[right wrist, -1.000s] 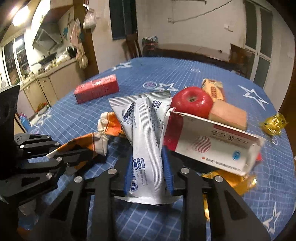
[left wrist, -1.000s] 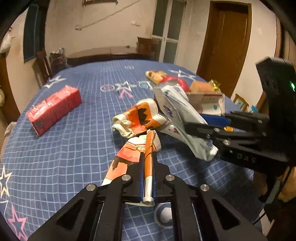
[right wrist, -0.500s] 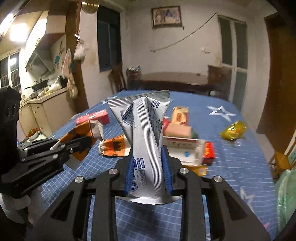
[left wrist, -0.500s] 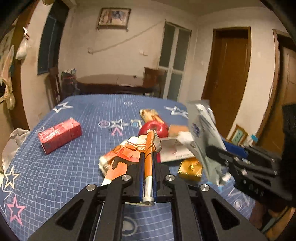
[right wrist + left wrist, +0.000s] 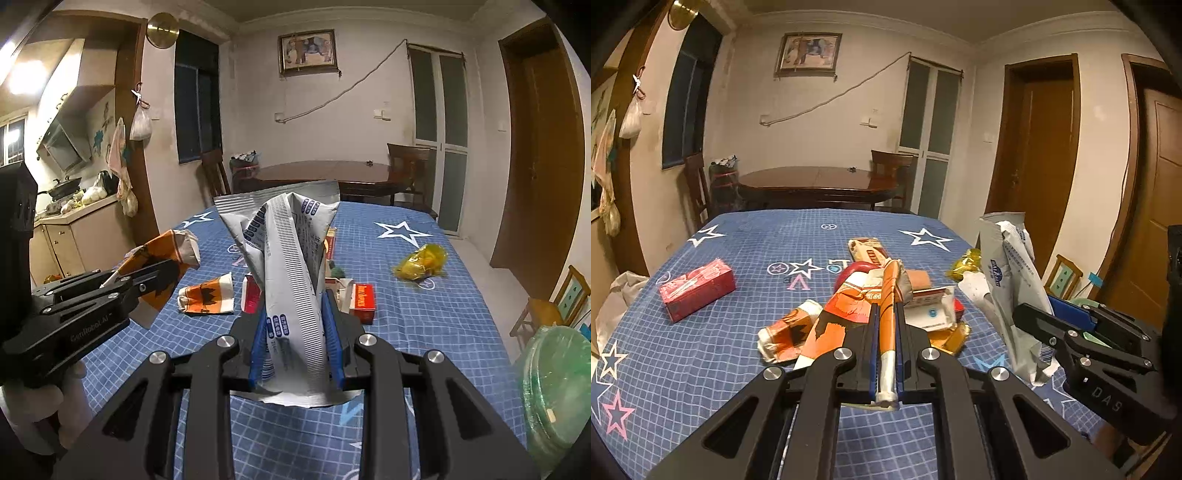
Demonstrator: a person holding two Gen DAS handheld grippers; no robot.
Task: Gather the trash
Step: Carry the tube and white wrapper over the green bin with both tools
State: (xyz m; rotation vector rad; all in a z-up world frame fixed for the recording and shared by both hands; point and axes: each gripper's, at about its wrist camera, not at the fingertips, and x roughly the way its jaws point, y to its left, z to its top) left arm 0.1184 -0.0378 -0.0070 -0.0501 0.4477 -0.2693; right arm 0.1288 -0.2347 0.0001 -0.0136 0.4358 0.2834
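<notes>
Two wrappers are held clear of the table [image 5: 701, 369]: orange wrapper [image 5: 886, 317] clamped in the left gripper [image 5: 886, 354], white wrapper [image 5: 291, 280] clamped upright in the right gripper [image 5: 295, 343], which is nearer the green bag [image 5: 554, 384] (low right).

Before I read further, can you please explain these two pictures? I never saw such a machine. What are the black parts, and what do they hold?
There is no robot here. A person holds a handheld claw in each hand, and a camera on each claw looks forward along its two fingers.

The left claw is shut on an orange wrapper. In that view, the right claw appears at the right side.

The right claw's own view shows it shut on a white and blue wrapper.

Below lies a table with a blue star cloth. On it are a red packet, a crumpled orange cup, small boxes and a yellow wrapper.
</notes>
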